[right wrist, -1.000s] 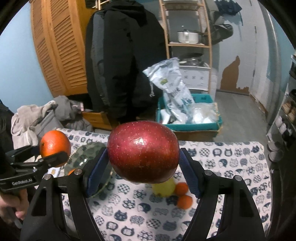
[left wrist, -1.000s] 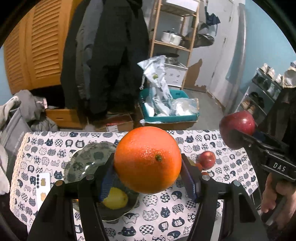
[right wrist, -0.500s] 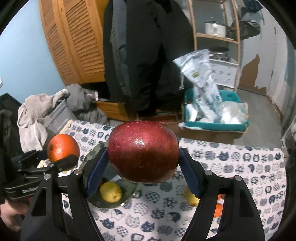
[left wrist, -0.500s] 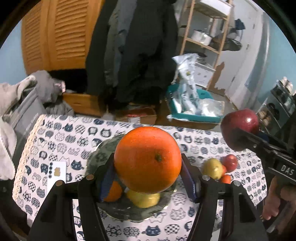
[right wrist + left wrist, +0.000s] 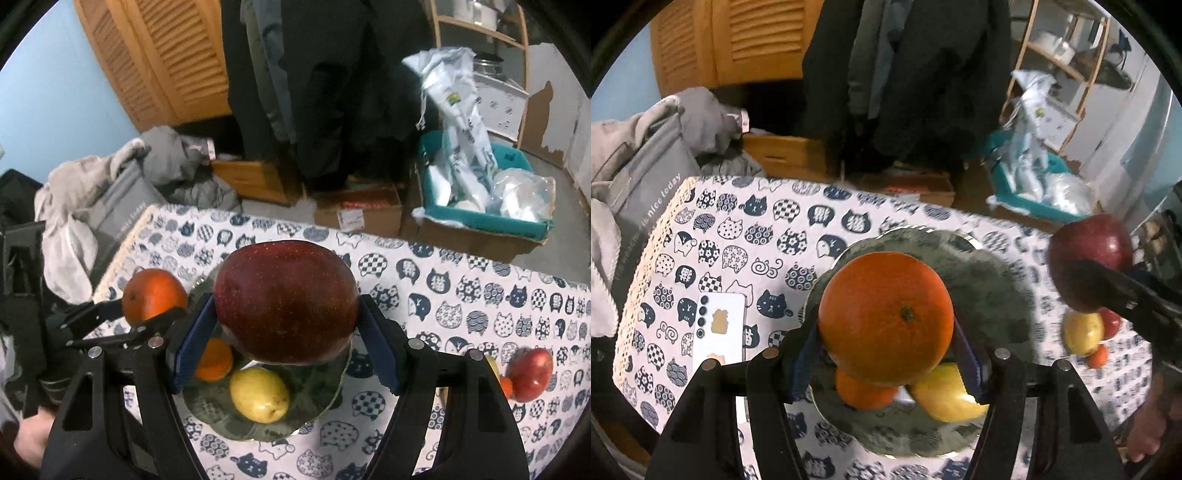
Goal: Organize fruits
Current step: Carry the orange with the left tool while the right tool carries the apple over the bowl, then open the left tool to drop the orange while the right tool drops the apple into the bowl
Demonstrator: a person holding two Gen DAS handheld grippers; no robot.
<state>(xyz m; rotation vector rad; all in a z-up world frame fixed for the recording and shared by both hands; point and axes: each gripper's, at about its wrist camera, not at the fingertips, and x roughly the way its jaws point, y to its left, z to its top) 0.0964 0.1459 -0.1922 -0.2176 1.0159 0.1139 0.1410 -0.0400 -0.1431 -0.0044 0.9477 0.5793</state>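
My left gripper [image 5: 886,354] is shut on a large orange [image 5: 885,318] and holds it above the grey-green plate [image 5: 993,291]. The plate holds a small orange [image 5: 862,393] and a yellow lemon [image 5: 945,395]. My right gripper [image 5: 284,347] is shut on a dark red apple [image 5: 286,301], also above the plate [image 5: 317,402], where the lemon [image 5: 259,395] and small orange [image 5: 214,360] lie. The apple shows at the right in the left wrist view [image 5: 1089,258]; the large orange shows at the left in the right wrist view [image 5: 154,294].
Loose fruit lies on the cat-print tablecloth [image 5: 738,236] right of the plate: a yellow fruit [image 5: 1084,332], a red apple [image 5: 530,374] and a small orange [image 5: 1097,356]. A white phone [image 5: 718,330] lies left of the plate. Clothes, boxes and shelves stand beyond the table.
Both grippers have moved left and tilted down over the plate, each still holding its fruit. The plate now sits directly beneath them and looks larger.
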